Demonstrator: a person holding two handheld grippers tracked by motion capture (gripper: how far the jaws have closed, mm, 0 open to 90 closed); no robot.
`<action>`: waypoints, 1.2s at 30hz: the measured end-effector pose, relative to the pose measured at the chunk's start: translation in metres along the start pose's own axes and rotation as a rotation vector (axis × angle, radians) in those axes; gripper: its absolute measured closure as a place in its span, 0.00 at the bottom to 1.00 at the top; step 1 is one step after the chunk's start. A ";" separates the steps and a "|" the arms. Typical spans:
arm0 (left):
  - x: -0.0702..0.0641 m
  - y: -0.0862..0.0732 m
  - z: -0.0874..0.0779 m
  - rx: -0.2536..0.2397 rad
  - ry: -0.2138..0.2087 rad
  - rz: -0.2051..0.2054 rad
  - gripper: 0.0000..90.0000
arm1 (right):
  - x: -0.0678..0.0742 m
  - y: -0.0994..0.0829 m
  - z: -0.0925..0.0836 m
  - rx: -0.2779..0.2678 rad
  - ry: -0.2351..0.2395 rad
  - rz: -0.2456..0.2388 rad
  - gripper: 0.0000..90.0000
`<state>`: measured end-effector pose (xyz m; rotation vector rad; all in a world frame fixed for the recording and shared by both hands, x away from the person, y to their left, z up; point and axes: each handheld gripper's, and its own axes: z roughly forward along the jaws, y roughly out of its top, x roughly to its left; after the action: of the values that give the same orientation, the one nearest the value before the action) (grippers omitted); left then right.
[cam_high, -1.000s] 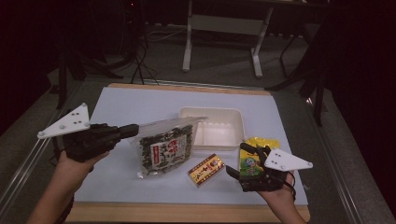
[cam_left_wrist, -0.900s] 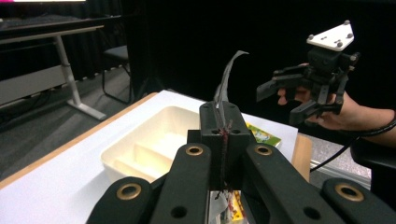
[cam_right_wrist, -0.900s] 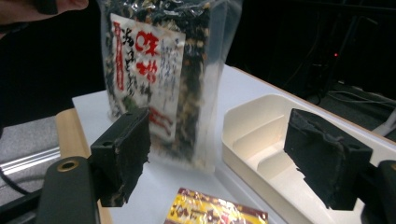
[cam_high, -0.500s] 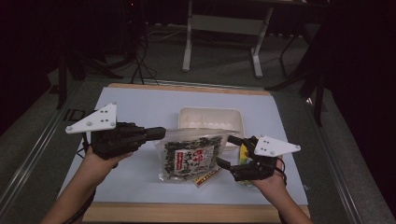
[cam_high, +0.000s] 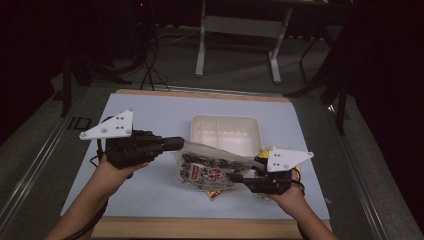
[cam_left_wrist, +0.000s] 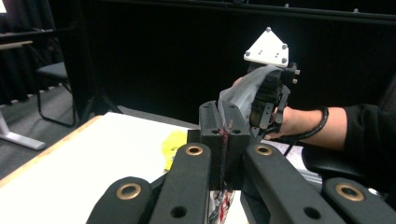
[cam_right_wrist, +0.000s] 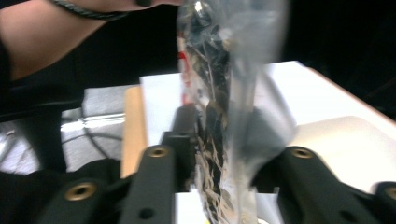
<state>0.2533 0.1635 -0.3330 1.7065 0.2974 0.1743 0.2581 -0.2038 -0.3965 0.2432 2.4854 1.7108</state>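
Both my grippers now grip the clear plastic bag of dark seaweed snacks (cam_high: 212, 167) — left gripper (cam_high: 181, 143) clamped, right gripper (cam_high: 239, 178) just closing on it — raised beside the white plastic tray (cam_high: 226, 130), into which I judge it must still go.

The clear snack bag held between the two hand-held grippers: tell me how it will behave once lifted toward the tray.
The snack bag probably sags: its film bends between the left hand-held gripper and the right hand-held gripper, whose jaws have just been closing on it. Likely light, since thin edges carry it. The glossy film may slip.
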 end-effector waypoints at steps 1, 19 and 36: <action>0.002 0.000 -0.001 0.007 -0.002 -0.006 1.00 | 0.001 0.001 0.001 0.008 0.028 0.005 0.81; 0.013 -0.010 -0.021 -0.036 0.153 -0.057 0.55 | 0.000 0.009 -0.009 0.001 0.090 0.064 0.85; 0.019 -0.056 -0.018 0.019 0.344 -0.151 0.03 | -0.034 0.034 -0.043 -0.109 -0.114 0.097 0.85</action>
<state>0.2614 0.1936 -0.3861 1.6620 0.6823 0.3556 0.2859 -0.2384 -0.3494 0.4445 2.3267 1.8082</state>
